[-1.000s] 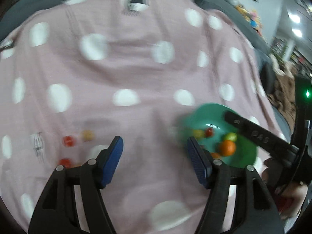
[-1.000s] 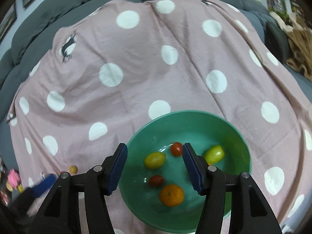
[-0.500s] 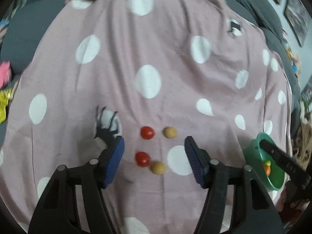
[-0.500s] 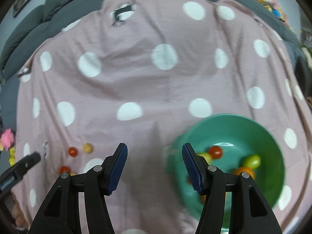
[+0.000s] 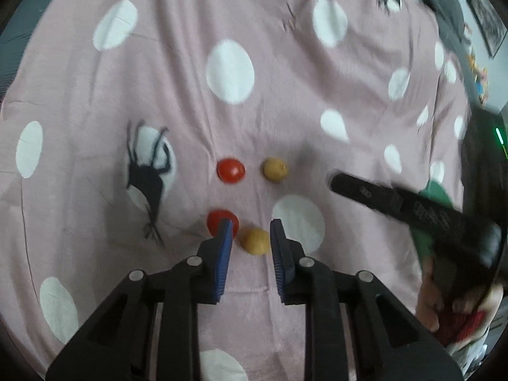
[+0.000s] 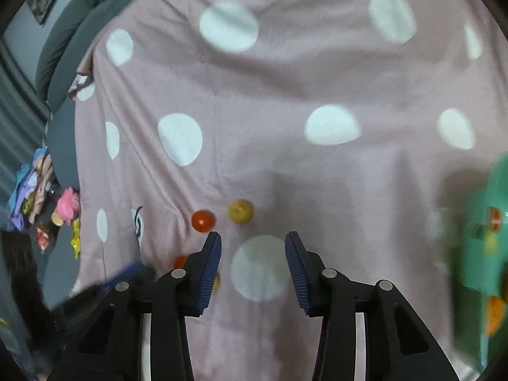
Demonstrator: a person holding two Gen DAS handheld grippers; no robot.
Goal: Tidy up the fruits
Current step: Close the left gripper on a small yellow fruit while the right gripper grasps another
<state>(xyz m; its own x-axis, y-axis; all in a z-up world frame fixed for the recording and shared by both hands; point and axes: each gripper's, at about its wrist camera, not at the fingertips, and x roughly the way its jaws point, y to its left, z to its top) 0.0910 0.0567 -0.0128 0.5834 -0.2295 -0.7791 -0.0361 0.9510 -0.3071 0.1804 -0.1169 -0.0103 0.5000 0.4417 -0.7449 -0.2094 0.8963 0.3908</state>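
Right between the blue pads of the left gripper [image 5: 250, 238] sits the near yellow fruit [image 5: 255, 242]. The jaws have just been closing and now stand drawn in on it, the right pad against its side. The near red fruit [image 5: 219, 220] lies just beside it, partly hidden behind the left pad. Farther up the blanket [image 5: 285, 95], a second pair lies side by side but apart: the far red fruit [image 5: 230, 170] and the far yellow fruit [image 5: 275, 169].

All four rest on pink cloth with large white dots. One dot to the left carries a black print [image 5: 146, 177] of a thin, antlered figure; there are no letters on it.

The right gripper [image 6: 253, 247] hangs over the same patch. Its jaws have just been closing too, yet the pads stand apart with only a white dot of the blanket between them. In the left wrist view one of its black fingers reaches in from the right. That finger bears small pale markings, too blurred to read. A hand [image 5: 444, 304] grips its handle below.

The green bowl [image 6: 476, 254] stands well apart at the right edge, blurred, with a red and an orange fruit showing inside. Grey cushions [image 6: 63, 41] rise behind the blanket, and a heap of coloured toys [image 6: 41, 190] lies off to the left.
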